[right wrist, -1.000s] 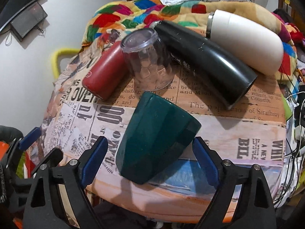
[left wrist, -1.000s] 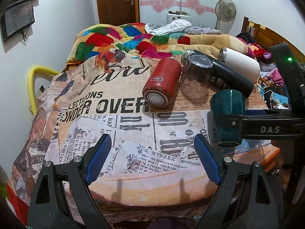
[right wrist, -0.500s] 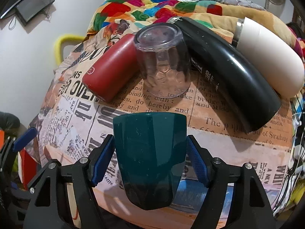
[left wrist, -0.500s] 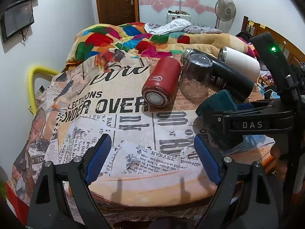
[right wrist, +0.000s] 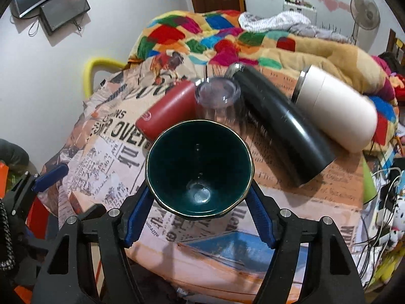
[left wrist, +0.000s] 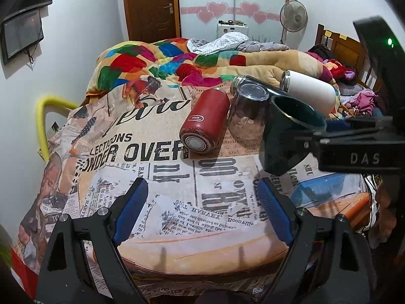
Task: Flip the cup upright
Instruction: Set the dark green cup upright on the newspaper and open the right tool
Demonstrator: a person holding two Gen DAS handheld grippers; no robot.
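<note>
My right gripper (right wrist: 200, 215) is shut on a dark green cup (right wrist: 200, 169). It holds the cup above the newspaper-print tabletop (right wrist: 291, 202), with the mouth facing my camera so I see its inside. In the left wrist view the same cup (left wrist: 286, 136) hangs at the right, tilted, with its mouth up and to the right, clamped by the right gripper (left wrist: 306, 141). My left gripper (left wrist: 200, 215) is open and empty above the table's front part.
Behind the cup stands an upside-down clear glass (right wrist: 220, 101). A red flask (right wrist: 167, 111), a black flask (right wrist: 281, 124) and a white flask (right wrist: 334, 109) lie on their sides. A colourful blanket (left wrist: 177, 60) is piled behind. Cables and clutter (right wrist: 384, 202) lie right of the table.
My right gripper closed on the green cup, lifted it off the table and turned it over, from base towards my camera to mouth towards my camera. My left gripper stayed put.
</note>
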